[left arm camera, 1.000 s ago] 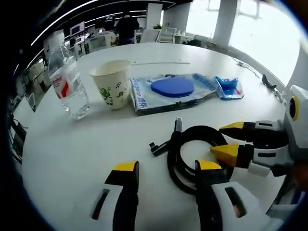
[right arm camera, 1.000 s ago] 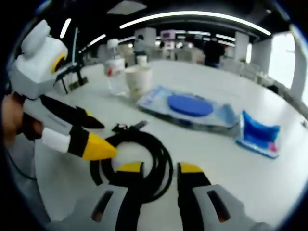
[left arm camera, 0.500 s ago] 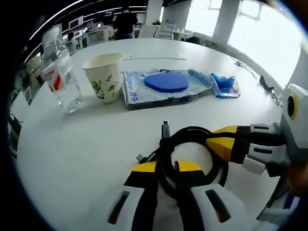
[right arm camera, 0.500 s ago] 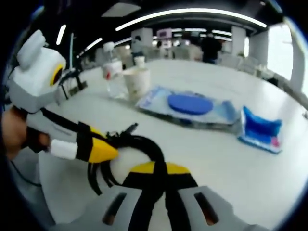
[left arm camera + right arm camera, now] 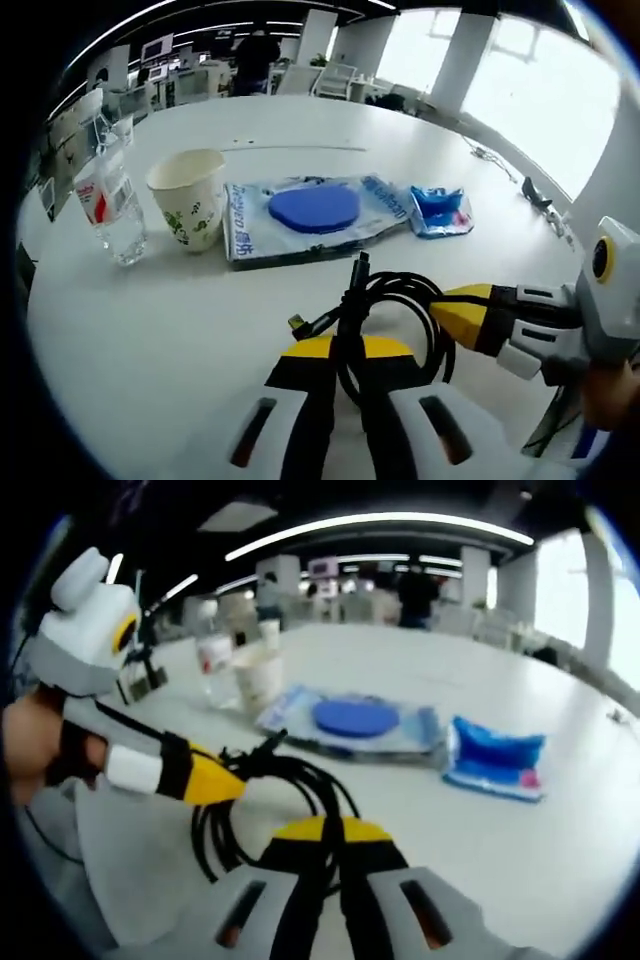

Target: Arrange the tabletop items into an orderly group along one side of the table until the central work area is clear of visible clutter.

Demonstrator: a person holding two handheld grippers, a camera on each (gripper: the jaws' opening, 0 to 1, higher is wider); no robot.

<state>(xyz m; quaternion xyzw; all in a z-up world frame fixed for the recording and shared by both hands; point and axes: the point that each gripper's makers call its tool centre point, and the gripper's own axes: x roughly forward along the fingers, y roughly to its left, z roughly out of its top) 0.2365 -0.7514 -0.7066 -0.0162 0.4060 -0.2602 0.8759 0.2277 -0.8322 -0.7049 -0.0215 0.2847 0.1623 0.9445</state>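
Both grippers pinch the cable: the left gripper (image 5: 340, 352) and right gripper (image 5: 330, 832) each clamp a side of the black coil (image 5: 395, 315), its plug ends sticking out, above the white table (image 5: 150, 310). Beyond stand a cup (image 5: 187, 198), bottle (image 5: 108, 190) and blue packets (image 5: 310, 210).

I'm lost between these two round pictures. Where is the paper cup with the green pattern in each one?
Left gripper view: the paper cup stands upper left, between the water bottle and the blue packet.
Right gripper view: the paper cup is smaller, left of centre, beside the water bottle.
Shared landmark: the blue packet lies flat just beside the cup in both.
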